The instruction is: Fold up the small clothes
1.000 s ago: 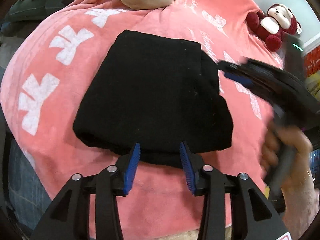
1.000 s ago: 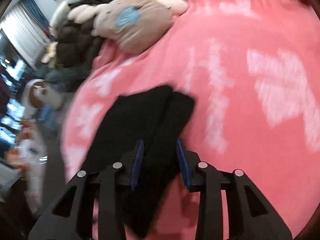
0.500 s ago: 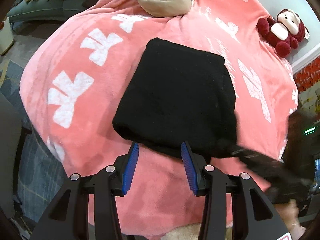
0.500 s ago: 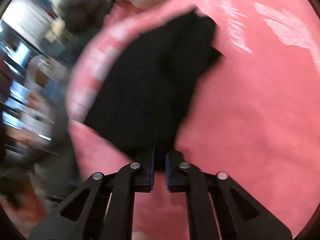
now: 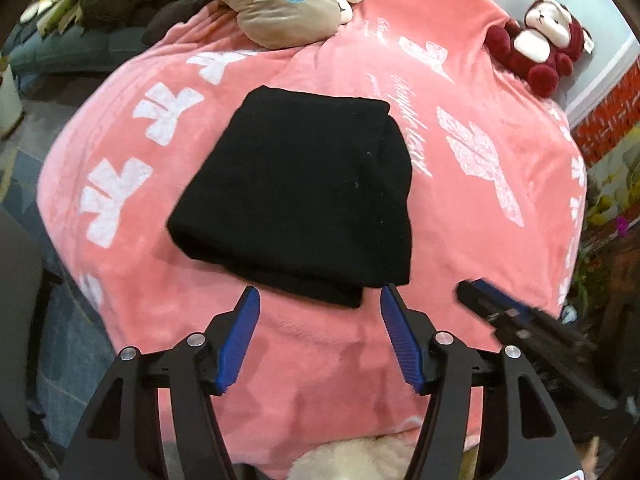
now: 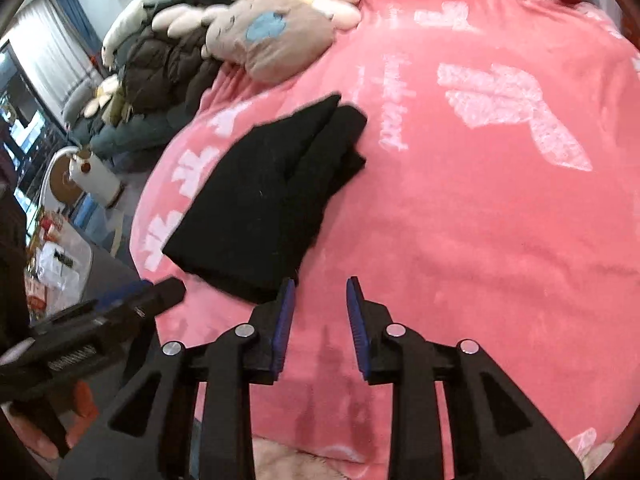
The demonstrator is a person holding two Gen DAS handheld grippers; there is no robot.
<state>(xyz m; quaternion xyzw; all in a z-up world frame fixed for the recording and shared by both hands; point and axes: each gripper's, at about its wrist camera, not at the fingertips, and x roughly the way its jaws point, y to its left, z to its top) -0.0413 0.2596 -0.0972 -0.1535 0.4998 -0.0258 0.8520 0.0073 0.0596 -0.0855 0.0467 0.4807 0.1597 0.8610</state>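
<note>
Black garment (image 5: 304,196): lies folded into a compact stack in the middle of the pink blanket (image 5: 480,240), layered edges showing at its right side
Left gripper (image 5: 320,312): fingers spread wide, holding nothing, just short of the garment's near edge
Right gripper (image 6: 320,296): fingers partly open, empty, near the garment's near right corner
Progress: this piece looks folded; at most a tidy-up seems left
Other clothes: none waiting that I can make out on the blanket
Far end: cat cushion (image 5: 280,4), red plush monkey (image 5: 540,44)
</note>
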